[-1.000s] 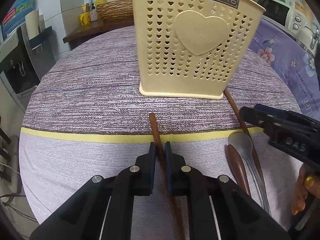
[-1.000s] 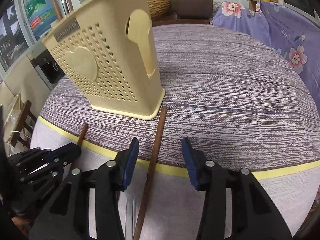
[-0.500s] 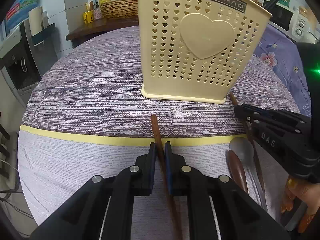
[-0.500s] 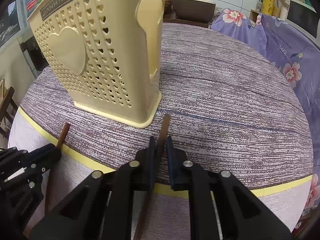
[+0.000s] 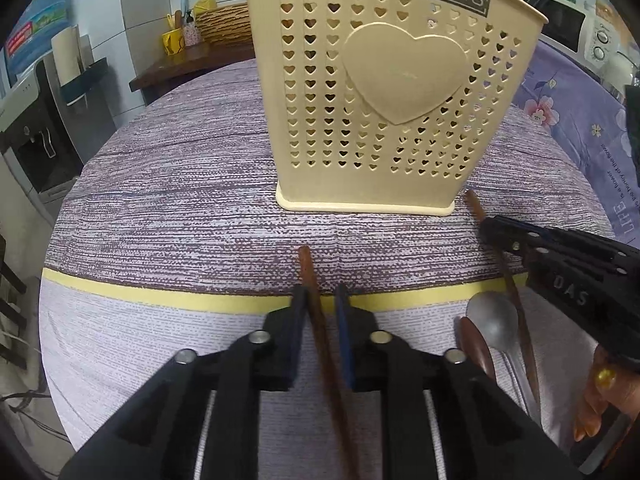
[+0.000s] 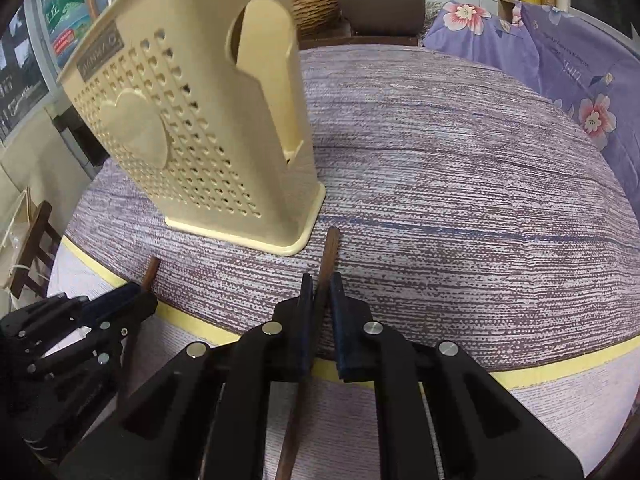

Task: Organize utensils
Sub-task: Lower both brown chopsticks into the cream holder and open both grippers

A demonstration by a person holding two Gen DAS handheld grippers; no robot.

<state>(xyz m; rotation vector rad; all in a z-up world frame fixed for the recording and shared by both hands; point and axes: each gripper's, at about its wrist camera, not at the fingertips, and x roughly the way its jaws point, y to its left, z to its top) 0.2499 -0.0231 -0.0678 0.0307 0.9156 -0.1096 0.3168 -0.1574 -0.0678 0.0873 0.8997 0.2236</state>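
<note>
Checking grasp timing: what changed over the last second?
The right gripper went from open around the right chopstick to shut on it. Both views moved closer to the utensil holder. The left gripper stays shut on the left chopstick; the spoons have not moved.

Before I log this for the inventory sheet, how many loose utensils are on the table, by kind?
Chopsticks: 2, one in the left gripper at, one in the right gripper at
Metal spoon: 1
Wooden spoon: 1
Total: 4
</note>
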